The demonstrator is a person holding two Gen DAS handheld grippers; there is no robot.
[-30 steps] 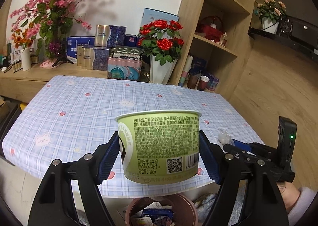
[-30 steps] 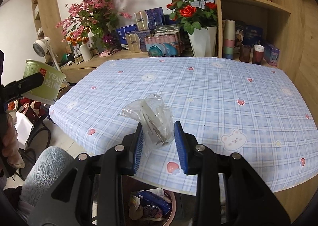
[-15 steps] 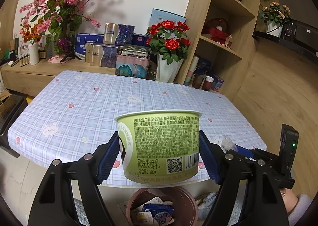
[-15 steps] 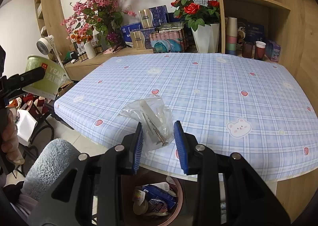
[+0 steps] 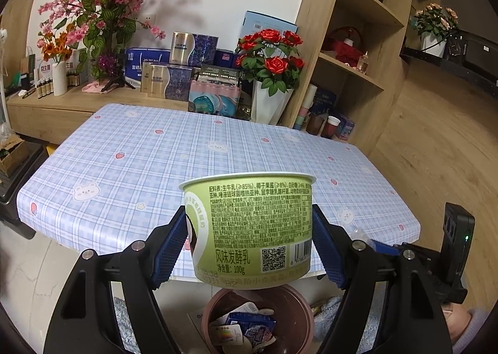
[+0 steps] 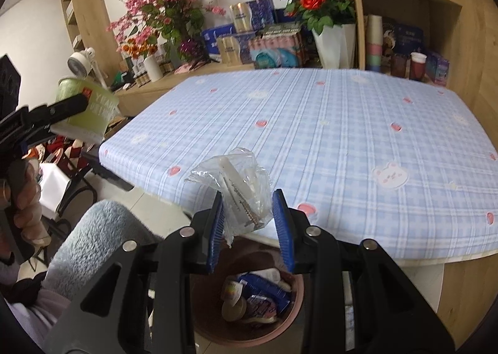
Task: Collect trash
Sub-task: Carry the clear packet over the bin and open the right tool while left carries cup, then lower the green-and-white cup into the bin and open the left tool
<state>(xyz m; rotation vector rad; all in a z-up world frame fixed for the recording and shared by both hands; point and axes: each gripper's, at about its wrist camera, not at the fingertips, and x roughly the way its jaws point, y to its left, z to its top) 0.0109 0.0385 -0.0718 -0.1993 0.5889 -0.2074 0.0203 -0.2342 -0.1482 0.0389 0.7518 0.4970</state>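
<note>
My left gripper (image 5: 249,229) is shut on a green yogurt cup (image 5: 252,229), upright, held in the air above a brown trash bin (image 5: 258,319). The cup also shows at the left of the right wrist view (image 6: 88,108). My right gripper (image 6: 250,214) is shut on a crumpled clear plastic wrapper (image 6: 239,186), held past the table's front edge above the same bin (image 6: 246,304). The bin holds several wrappers and lids. The right gripper's body shows at the lower right of the left wrist view (image 5: 435,257).
A table with a blue checked cloth (image 5: 218,161) lies ahead. Behind it stand boxes (image 5: 174,74), a vase of red roses (image 5: 270,95), pink blossoms (image 5: 102,11) and wooden shelves (image 5: 358,52). A fluffy blue sleeve (image 6: 93,239) is at lower left of the right wrist view.
Both grippers have drawn back from the table with their loads. The table's front edge has receded and the bin shows more fully beneath each gripper.
</note>
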